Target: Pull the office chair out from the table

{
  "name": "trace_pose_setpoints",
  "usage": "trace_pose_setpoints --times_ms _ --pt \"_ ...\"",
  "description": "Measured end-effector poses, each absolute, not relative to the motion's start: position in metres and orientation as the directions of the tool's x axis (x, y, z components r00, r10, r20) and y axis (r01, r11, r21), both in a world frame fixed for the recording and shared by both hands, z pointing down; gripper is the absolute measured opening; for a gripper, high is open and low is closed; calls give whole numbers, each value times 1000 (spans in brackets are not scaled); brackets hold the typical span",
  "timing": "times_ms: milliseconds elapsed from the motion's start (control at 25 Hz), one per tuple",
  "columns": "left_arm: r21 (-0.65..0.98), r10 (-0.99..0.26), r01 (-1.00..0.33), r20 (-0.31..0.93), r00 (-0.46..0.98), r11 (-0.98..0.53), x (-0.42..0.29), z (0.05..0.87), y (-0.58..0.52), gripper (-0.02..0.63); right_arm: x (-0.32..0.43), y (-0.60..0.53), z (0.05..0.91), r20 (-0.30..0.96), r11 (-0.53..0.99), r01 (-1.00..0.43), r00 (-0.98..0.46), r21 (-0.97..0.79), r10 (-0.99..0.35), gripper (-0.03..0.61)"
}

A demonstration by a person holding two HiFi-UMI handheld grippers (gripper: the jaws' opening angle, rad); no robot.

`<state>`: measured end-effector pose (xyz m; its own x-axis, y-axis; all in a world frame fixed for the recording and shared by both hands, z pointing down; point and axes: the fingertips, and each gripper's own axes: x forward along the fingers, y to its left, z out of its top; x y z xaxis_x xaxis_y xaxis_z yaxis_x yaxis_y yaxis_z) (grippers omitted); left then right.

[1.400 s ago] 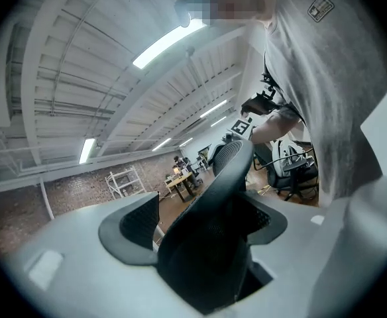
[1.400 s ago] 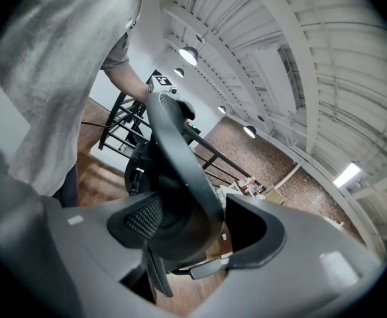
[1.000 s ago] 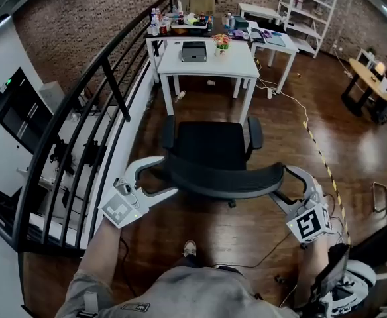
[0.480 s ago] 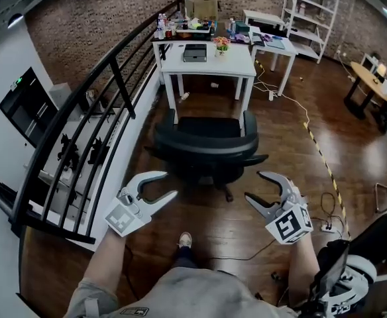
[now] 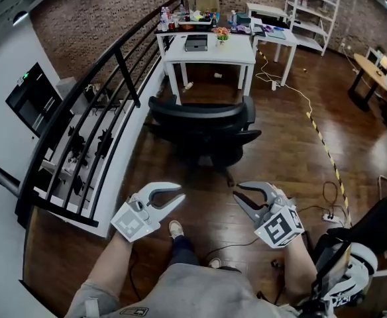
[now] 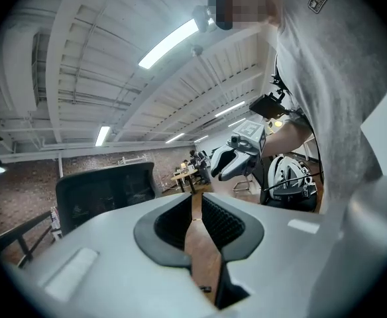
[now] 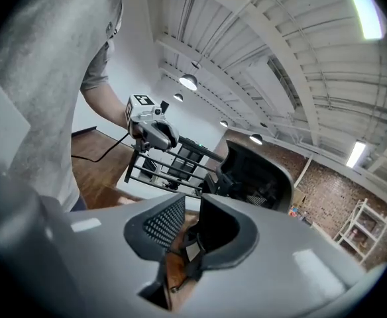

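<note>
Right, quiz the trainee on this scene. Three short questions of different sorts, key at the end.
1. True or false: the office chair is tucked under the white table.
2. Pick one. The left gripper holds: A) the chair's backrest, B) nothing, C) a cable.
3. Fill in: in the head view, the long black thing running past the chair's left side is a ______.

Key
1. False. The chair stands clear of the table, out on the wood floor.
2. B. Its jaws are closing with nothing between them, well short of the chair.
3. Railing: the black railing.
</note>
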<state>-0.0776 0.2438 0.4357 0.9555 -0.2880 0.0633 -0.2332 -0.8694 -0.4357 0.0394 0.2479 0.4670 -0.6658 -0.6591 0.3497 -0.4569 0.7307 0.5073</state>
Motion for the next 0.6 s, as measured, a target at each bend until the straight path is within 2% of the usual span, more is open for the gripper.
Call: trace_pose_setpoints --times_ms 80,120,400,600 --pt "-406 -292 -245 59 954 -881 -73 435 256 1 37 258 466 338 743 -464 -684 483 -646 23" --pt "-376 -295 -253 59 954 -891 -72 435 261 0 35 263 465 335 750 -467 -692 468 -640 6" --pt "-347 -219 -180 75 973 -920 -63 443 286 0 7 292 482 366 802 -445 -725 398 -584 6" --pt "-224 -182 -164 63 981 -961 -70 458 298 0 -17 309 499 387 818 -466 -723 337 -572 6"
